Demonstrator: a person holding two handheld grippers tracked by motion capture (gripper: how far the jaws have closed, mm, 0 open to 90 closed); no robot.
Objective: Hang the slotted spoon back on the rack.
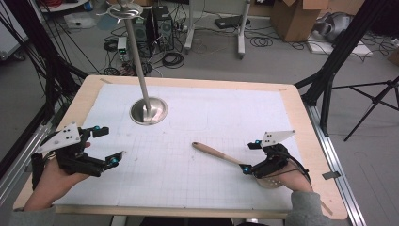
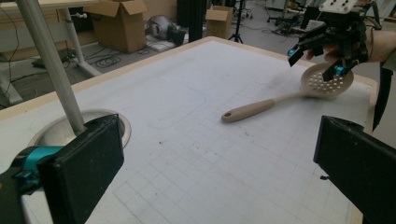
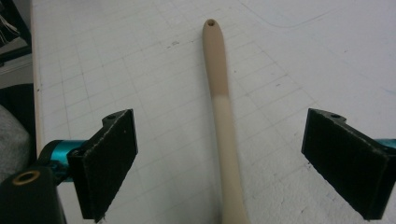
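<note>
A beige slotted spoon (image 1: 217, 153) lies on the white gridded mat (image 1: 188, 188), its handle pointing toward the table's middle and its perforated bowl (image 2: 327, 81) at the near right. My right gripper (image 1: 249, 157) hovers open over the bowl end. In the right gripper view the handle (image 3: 223, 116) runs between the spread jaws of the right gripper (image 3: 229, 158), and neither pad touches it. At the near left my left gripper (image 1: 109, 146) is open and holds nothing. In the left gripper view the left gripper (image 2: 219, 172) faces the spoon (image 2: 261, 107) and the distant right gripper (image 2: 316, 60).
A metal stand with a round base (image 1: 148, 112) and a tall slanted pole (image 1: 136, 56) stands on the mat at the back left. Beyond the wooden table edge (image 1: 310, 141) are tripod legs (image 1: 371, 103), cardboard boxes (image 1: 296, 19) and floor cables.
</note>
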